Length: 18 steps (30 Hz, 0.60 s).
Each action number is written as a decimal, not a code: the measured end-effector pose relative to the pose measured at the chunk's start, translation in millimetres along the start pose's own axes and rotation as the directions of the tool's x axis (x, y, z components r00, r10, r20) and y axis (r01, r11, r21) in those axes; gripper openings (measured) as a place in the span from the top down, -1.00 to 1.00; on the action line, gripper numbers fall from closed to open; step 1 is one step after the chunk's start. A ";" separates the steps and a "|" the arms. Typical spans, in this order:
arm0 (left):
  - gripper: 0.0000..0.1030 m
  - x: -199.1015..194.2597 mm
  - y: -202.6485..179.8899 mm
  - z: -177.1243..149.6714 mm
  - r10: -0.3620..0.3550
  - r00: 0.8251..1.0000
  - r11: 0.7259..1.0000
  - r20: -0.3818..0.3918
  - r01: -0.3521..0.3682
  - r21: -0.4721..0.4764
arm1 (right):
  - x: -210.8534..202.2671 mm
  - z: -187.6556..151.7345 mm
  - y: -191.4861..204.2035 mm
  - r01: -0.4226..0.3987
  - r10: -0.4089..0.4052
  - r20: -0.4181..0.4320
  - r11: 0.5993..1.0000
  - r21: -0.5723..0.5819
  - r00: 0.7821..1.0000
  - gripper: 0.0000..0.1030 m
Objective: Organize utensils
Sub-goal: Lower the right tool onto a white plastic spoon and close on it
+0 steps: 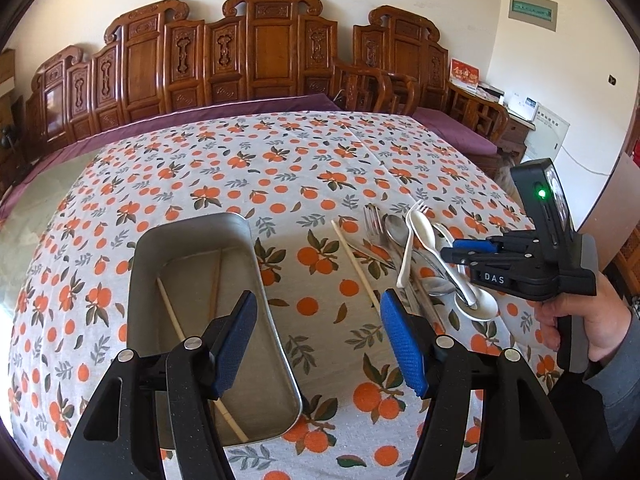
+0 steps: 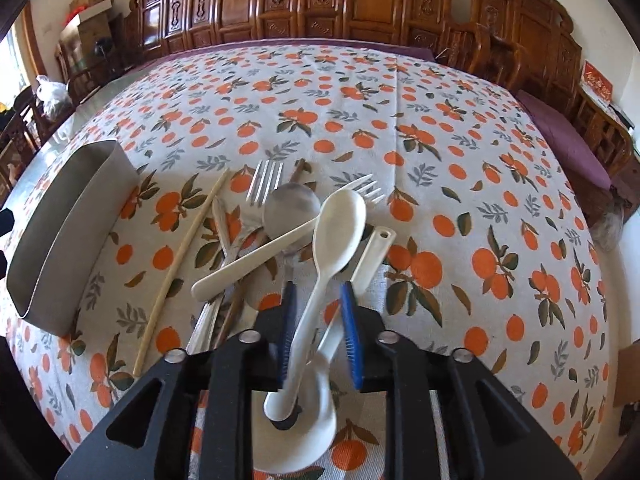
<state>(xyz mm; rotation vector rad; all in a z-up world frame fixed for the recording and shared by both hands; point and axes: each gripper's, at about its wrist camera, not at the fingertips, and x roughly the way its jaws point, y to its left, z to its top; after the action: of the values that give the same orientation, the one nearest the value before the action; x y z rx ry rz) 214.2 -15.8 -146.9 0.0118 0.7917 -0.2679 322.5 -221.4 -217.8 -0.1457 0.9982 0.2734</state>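
The right gripper [image 2: 318,334] pointed steeply down into the utensil pile, its blue fingers [image 2: 353,336] parted a little on either side of the white plastic spoon [image 2: 340,224]. The handle ran between the pads; whether either pad pressed on it could not be told, and it looked loose rather than clamped. The left gripper [image 1: 318,340] hovered empty, fingers wide apart, above the near end of the metal tray [image 1: 256,320], in which two chopsticks [image 1: 172,312] already lay. The remaining utensils lay heaped on the orange-print desk [image 2: 440,120]: a white plastic fork [image 2: 256,252] crossing a metal spoon [image 2: 290,210], a metal fork [image 2: 264,184] and a loose chopstick [image 2: 184,260], all just beside the tray. To do this step well, the fingers should probably close squarely on the spoon handle alone, then lift straight up so the crossed fork is not dragged along.
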 end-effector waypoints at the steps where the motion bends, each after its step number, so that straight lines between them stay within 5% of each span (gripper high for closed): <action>1: -0.19 -0.1 -0.7 0.1 -0.001 1.000 1.000 0.000 0.001 0.002 | 1.0 1.5 1.1 -0.005 0.005 -0.007 1.000 -0.003 1.000 0.44; 12: -0.19 -3.7 -3.1 2.4 -0.018 1.000 1.000 0.010 0.018 0.002 | 38.0 32.5 13.9 0.021 -0.051 -0.222 0.991 -0.132 0.974 0.42; 18: -0.19 -9.6 -3.2 4.0 -0.033 0.999 0.999 0.024 0.033 0.000 | 37.6 23.6 -2.3 0.007 -0.028 -0.249 0.996 -0.085 0.968 0.43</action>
<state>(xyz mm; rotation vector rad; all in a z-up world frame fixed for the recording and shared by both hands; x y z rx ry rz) 209.8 -17.1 -137.0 -0.0049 0.7681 -0.2988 361.4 -211.8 -236.9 -0.2701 1.2363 0.2856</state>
